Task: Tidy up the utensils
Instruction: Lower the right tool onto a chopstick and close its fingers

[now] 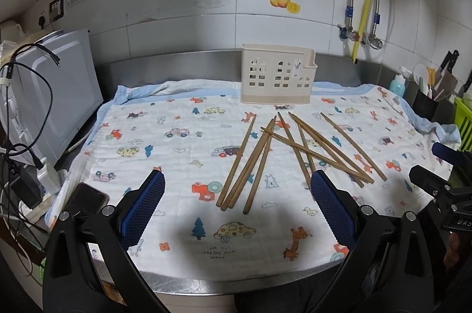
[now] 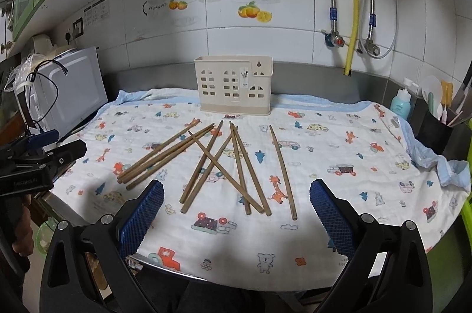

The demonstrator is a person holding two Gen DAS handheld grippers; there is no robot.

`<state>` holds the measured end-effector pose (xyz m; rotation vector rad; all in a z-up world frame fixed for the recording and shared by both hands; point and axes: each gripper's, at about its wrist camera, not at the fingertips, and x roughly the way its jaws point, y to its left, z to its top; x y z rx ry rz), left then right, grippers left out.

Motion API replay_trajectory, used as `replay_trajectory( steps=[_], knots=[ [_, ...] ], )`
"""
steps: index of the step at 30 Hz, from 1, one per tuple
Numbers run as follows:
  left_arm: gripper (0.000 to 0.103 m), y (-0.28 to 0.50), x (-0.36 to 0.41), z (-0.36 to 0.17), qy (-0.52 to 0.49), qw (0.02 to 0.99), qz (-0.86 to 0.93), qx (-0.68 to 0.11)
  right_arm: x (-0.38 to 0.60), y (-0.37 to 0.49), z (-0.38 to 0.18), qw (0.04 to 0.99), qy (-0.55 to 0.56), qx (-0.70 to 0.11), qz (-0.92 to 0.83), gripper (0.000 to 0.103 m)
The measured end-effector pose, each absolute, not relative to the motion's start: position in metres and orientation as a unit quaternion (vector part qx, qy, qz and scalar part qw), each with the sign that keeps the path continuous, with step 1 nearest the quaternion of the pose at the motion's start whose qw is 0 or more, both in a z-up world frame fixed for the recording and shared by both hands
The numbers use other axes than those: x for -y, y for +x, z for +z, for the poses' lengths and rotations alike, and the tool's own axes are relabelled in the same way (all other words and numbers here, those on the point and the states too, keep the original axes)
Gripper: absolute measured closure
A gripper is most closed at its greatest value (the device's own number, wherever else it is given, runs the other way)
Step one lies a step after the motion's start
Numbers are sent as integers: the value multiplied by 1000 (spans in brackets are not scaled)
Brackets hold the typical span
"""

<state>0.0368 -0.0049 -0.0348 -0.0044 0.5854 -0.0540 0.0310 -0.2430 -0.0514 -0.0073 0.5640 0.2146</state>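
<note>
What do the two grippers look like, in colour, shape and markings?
Both match. The left gripper and the right gripper each have two black plastic arms with triangular cut-outs and silver pivot bolts. Their fingers carry blue pads with a fine grid texture. Small white lettering marks each body in the other gripper's view, too blurred to read. A bare hand holds the left one. No cables show.
</note>
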Motion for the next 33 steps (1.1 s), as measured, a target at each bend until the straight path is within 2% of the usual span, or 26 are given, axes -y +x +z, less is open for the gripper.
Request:
replay_trajectory(
  steps=[7,9,16,21,26,28,30,33],
  knots=[
    [6,52,2,-47,-2,955,-31,-296,241,46,-67,949,-8,-289,123,10],
    [6,55,2,-50,-4,954,-34,-299,241,51,-72,947,-9,-294,131,18],
    [7,66,-4,-61,-12,950,-46,-309,248,68,-88,933,-8,-318,171,30],
    [7,71,-10,-67,-21,948,-52,-312,247,85,-98,921,-47,-329,204,45],
    [7,80,-13,-76,-29,944,-55,-324,249,99,-107,911,-67,-335,230,50],
    [15,84,-15,-79,-36,941,-64,-331,250,104,-110,906,-69,-338,243,56],
    [18,88,-16,-84,-44,937,-69,-340,247,109,-113,903,-81,-339,251,59],
    [28,95,-16,-90,-45,933,-75,-348,246,115,-116,900,-99,-335,259,67]
  ],
)
